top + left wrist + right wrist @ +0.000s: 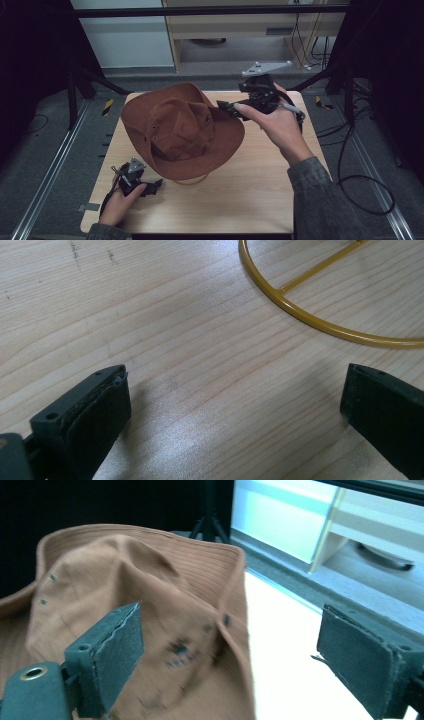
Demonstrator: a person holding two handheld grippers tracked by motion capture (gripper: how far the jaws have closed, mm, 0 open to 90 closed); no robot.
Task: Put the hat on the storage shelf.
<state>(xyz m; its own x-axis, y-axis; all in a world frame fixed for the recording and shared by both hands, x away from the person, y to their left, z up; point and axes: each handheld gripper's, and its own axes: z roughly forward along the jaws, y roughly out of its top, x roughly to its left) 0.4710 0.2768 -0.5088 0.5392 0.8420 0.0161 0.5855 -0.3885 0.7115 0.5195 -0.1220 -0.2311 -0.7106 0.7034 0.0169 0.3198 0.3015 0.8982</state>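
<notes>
A brown wide-brimmed hat (177,130) rests on a yellow wire stand (192,181) on the wooden table (240,185). My right gripper (225,107) is held in the air just to the right of the hat, pointing at its brim. In the right gripper view its jaws (230,650) stand open, with the hat (150,630) ahead and nothing pressed between them. My left gripper (155,185) lies low on the table at the front left, near the brim's front edge. Its jaws (235,410) are open over bare wood, the yellow wire ring (310,322) just beyond them.
Metal rails run along the floor on both sides of the table. Black cables (360,185) lie on the floor at the right. A pale shelf unit (250,30) stands behind the table. Bare wood stretches across the table's front right.
</notes>
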